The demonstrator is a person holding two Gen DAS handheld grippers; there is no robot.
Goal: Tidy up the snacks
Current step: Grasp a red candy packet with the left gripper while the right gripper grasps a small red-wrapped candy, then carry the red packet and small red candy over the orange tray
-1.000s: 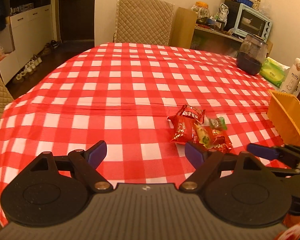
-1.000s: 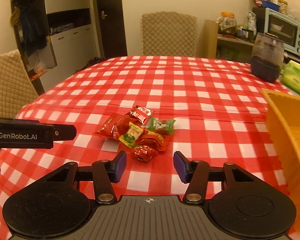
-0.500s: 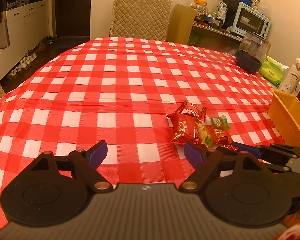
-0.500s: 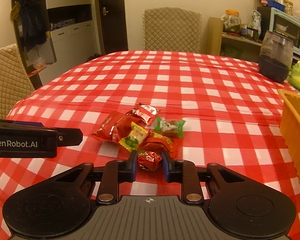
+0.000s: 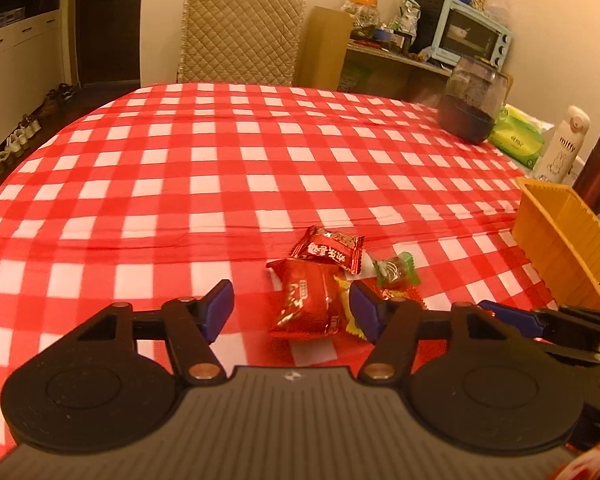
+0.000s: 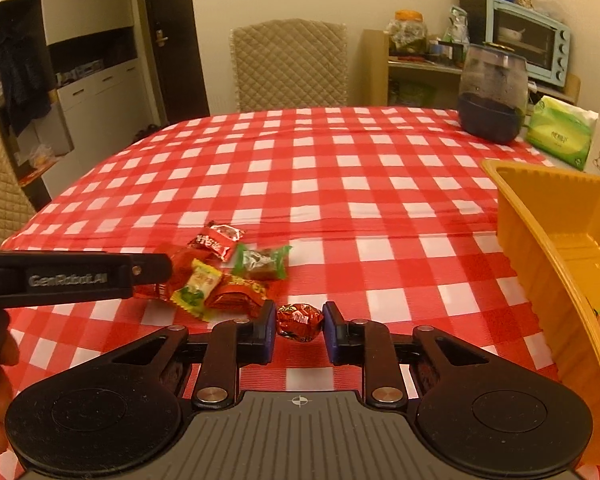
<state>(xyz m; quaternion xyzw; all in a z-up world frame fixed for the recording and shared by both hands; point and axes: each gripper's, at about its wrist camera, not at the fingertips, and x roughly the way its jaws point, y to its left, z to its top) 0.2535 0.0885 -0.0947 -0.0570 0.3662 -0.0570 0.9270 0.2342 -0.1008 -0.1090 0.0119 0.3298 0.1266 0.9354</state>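
Right now my right gripper [image 6: 299, 328] is pinched on a little round foil-wrapped candy [image 6: 299, 322], one pad on each side across its middle, and it looks lifted just off the red checked tablecloth [image 6: 340, 168] a bit clear of the rest of the pile. My guess is it weighs basically nothing, but crinkly foil is slick and the ball shape wants to squirt out sideways, so grabbing it dead across the fattest part seems like the way to go, with only enough squeeze not to crush it. The yellow basket [image 6: 540, 216] sits just off to the right, so that's where I reckon it goes. My left gripper [image 5: 290, 312] is spread wide and holding nothing, hovering low over the big red snack packet [image 5: 308, 306], which lies between its fingers without either pad touching it as far as I can tell. That one's a puffy pillow pack, soft and light I'd say, so I'd take it across the narrow width of the body, since the crimped ends would probably just fold. Beside it are a second red packet [image 5: 330, 248], a green-wrapped candy [image 5: 394, 270] and a yellow-green one [image 6: 198, 284], all bunched together and touching.
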